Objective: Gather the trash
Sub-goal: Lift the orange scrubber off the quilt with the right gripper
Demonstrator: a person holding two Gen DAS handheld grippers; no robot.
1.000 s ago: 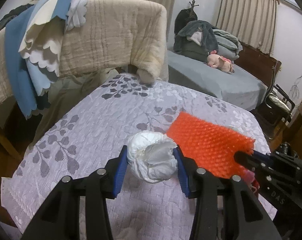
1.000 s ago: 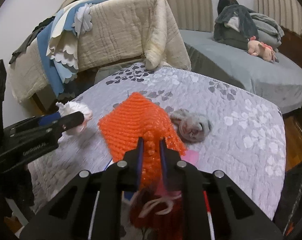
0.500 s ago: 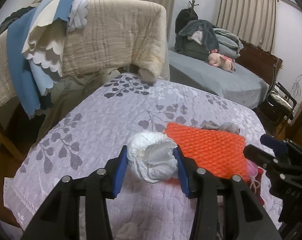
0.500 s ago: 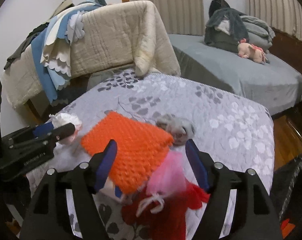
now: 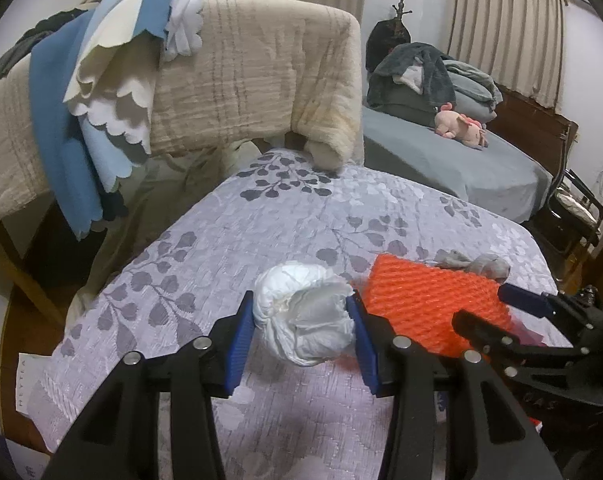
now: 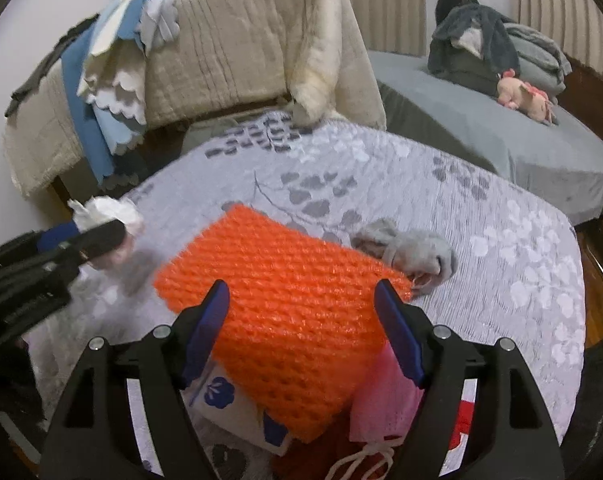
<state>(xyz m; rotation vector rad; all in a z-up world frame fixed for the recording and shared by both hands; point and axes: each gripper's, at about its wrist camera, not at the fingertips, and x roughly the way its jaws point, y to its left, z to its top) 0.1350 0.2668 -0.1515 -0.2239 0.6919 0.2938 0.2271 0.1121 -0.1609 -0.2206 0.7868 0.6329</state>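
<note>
White crumpled tissue (image 5: pixel 305 322) sits clamped in our left gripper (image 5: pixel 301 336); our right gripper (image 6: pixel 301 328) is opening, pads clear of the orange mesh sheet (image 6: pixel 285 300) between them. We should back off cleanly.

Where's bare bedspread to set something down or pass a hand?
Free: the far half of the floral bedspread, between the draped beige quilt and the orange mesh; also right of the grey rag. Crowded: near edge, with mesh, pink bag and both grippers.
</note>
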